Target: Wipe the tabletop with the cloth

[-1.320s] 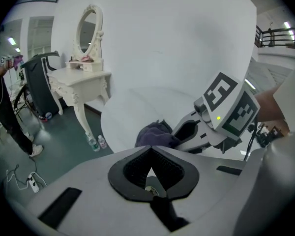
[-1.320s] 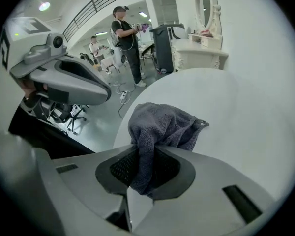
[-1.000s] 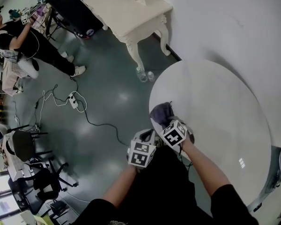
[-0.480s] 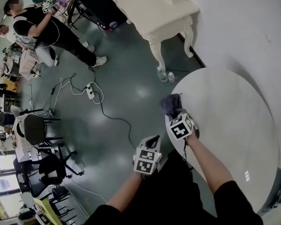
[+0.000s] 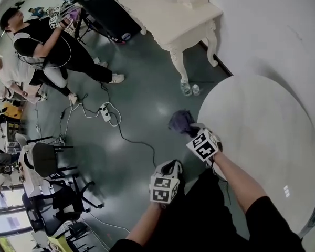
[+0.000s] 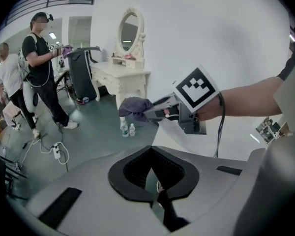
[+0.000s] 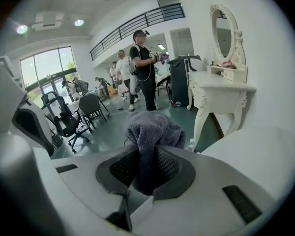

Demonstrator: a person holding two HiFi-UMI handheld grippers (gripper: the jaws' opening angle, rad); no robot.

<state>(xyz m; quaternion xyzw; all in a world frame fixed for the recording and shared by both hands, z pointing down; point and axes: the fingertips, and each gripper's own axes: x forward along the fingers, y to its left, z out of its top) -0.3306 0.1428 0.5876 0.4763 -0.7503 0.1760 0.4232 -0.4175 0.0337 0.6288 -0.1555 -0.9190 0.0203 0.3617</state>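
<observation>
WIPING AT THE RIM: My right gripper (image 5: 193, 131) clamps a bunched grey cloth (image 5: 180, 121) at the edge of the round white table (image 5: 262, 140). The wad hangs just past the rim, over the floor (image 5: 136, 119) rather than on the top. I judge it sits there because a wiping stroke either starts or finishes at the rim; this pose alone does not tell me which. The cloth is pinched deep between the pads, and most of it bulges out in front. That leaves a soft face to press on the surface.

My left gripper (image 5: 169, 168) hangs low beside my body, clear of the table. Its jaws are drawn together at the tips with nothing between them, and only floor shows through the slit behind. In my view it has no part in the wiping and is parked out of the working arm's way.

The only containers in sight are two small bottles (image 5: 191, 89) standing on the floor by a leg of the white dresser (image 5: 170, 14). I cannot tell what they hold.
</observation>
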